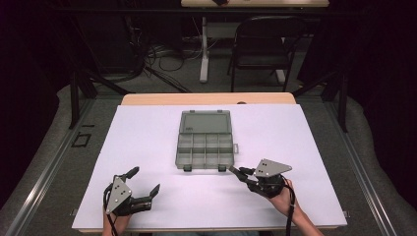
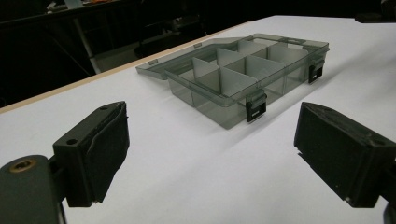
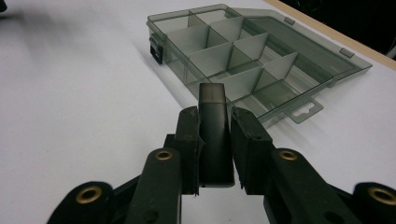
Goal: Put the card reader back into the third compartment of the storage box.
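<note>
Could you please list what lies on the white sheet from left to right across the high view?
Left hand-held gripper → open compartment box → small dark block → right hand-held gripper, which grips the block.

The compartment box (image 1: 204, 144) is smoky translucent grey with black latches (image 2: 256, 105). The block (image 3: 215, 133) between the right tool's (image 3: 215, 154) jaws is dark grey to black. Both tools, the left tool (image 1: 145, 181) included, are black with grey top plates and brass-coloured rivets. The bench (image 1: 147, 147) is plain white with a light wooden edge.
</note>
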Demonstrator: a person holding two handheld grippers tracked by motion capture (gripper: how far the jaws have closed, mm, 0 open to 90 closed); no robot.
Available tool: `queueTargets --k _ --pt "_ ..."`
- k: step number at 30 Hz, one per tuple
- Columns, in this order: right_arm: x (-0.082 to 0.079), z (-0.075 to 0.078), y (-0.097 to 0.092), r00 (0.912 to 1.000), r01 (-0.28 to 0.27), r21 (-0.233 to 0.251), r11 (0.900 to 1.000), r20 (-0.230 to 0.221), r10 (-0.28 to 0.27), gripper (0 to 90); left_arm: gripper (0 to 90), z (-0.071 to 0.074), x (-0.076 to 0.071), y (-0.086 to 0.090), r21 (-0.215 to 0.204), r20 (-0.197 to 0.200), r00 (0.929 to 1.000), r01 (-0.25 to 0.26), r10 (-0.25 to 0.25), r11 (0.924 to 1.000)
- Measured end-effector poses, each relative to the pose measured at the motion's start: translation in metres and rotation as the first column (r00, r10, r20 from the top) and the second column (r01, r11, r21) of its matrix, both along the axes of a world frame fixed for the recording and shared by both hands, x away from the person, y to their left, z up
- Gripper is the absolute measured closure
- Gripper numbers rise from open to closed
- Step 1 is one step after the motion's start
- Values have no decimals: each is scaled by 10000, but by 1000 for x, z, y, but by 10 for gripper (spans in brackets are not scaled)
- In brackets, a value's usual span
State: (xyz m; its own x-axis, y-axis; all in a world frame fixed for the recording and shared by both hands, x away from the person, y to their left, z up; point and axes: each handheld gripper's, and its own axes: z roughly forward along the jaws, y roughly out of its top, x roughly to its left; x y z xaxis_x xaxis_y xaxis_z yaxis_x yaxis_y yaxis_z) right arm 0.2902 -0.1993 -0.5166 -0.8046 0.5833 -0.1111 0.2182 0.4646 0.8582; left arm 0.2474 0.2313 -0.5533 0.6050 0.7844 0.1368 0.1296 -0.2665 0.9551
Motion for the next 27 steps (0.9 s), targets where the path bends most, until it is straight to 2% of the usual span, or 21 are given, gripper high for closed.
queueTargets --k 9,12,15,19,27 --pt "7 4 1 10000 80 61 9999 34 -80 737 105 0 1 0 16 21 10000 -7 7 10000" --pt "10 6 2 9999 65 73 10000 88 -66 738 105 -1 1 -1 159 8 9998 -192 192 9997" --pt "11 7 2 9999 104 69 9999 106 -105 738 105 -1 2 0 107 -32 9998 -217 217 9997" --pt "13 9 3 9998 142 97 9999 151 -143 738 105 0 0 0 71 62 9999 -121 120 9999" --pt "16 10 -1 9996 260 158 9995 122 -262 738 105 -1 1 0 28 4 10000 -31 31 10000"
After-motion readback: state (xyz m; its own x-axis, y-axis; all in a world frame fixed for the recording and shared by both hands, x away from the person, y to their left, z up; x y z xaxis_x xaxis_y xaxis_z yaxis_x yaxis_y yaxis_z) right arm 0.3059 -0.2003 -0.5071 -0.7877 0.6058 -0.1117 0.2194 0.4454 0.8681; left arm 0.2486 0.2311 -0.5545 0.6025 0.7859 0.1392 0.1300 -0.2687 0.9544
